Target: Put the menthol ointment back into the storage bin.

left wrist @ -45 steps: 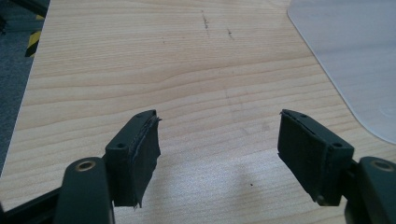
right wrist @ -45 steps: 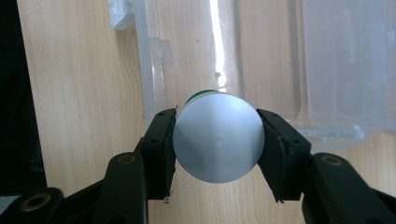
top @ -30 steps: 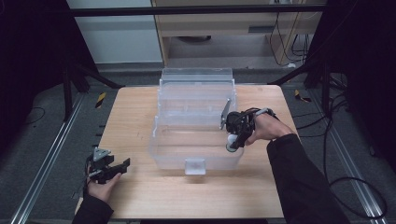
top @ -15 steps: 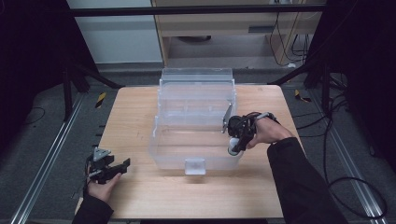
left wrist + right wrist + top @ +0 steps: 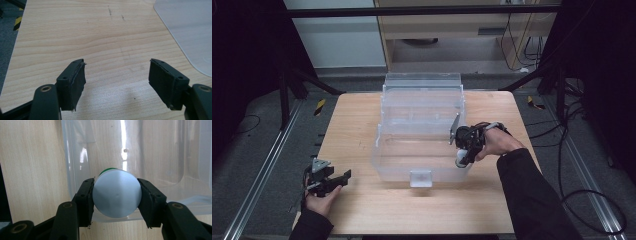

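Both my grippers barely shifted since a second ago. Right gripper (image 5: 116, 195) stays clamped on the grey-capped bottle (image 5: 117, 196) above the clear bin (image 5: 422, 150). Left gripper (image 5: 117, 80) gapes over bare table (image 5: 100, 37).

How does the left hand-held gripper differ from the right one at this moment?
The left hand-held gripper stands open with nothing between its jaws; the right hand-held gripper is shut on a white-capped container. The left sits over bare wooden table; the right is over the clear plastic bin's near corner. Both have black padded jaws.

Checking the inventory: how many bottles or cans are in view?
1. A white-capped bottle clamped in the right gripper, over the near right corner of the clear bin. More could sit unseen behind the translucent walls.
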The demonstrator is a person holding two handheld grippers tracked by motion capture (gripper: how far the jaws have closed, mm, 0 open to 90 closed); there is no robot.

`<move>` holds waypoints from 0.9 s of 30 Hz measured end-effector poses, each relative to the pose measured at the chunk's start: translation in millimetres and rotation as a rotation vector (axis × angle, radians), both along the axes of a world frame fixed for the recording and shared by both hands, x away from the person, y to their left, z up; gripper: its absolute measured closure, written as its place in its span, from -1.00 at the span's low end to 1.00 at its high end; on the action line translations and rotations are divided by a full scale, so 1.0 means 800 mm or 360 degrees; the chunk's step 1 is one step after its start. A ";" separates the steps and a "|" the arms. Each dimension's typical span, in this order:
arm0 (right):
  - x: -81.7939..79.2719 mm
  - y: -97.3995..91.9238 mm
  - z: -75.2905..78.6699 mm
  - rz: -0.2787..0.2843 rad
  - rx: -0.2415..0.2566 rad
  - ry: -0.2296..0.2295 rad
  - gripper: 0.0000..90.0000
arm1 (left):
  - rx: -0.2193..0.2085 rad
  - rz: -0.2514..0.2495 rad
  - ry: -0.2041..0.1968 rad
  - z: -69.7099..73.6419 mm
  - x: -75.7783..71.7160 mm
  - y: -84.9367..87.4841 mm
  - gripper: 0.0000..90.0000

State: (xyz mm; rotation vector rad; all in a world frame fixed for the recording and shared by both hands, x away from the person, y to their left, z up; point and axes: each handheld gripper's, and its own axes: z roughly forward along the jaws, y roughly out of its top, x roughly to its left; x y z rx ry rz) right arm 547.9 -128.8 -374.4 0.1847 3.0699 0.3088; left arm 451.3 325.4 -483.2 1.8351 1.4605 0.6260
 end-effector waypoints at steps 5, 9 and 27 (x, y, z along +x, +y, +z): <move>0.000 -0.001 -0.003 -0.0005 -0.0007 0.0010 0.12 | 0.0001 -0.0002 0.0001 0.000 0.000 -0.001 -0.36; 0.001 -0.001 -0.007 0.0003 -0.0016 0.0023 0.12 | -0.0003 0.0002 0.0004 0.000 0.000 0.000 -0.36; 0.003 -0.002 -0.017 -0.0025 -0.0026 0.0051 0.11 | -0.0001 0.0002 0.0004 0.000 0.000 0.000 -0.36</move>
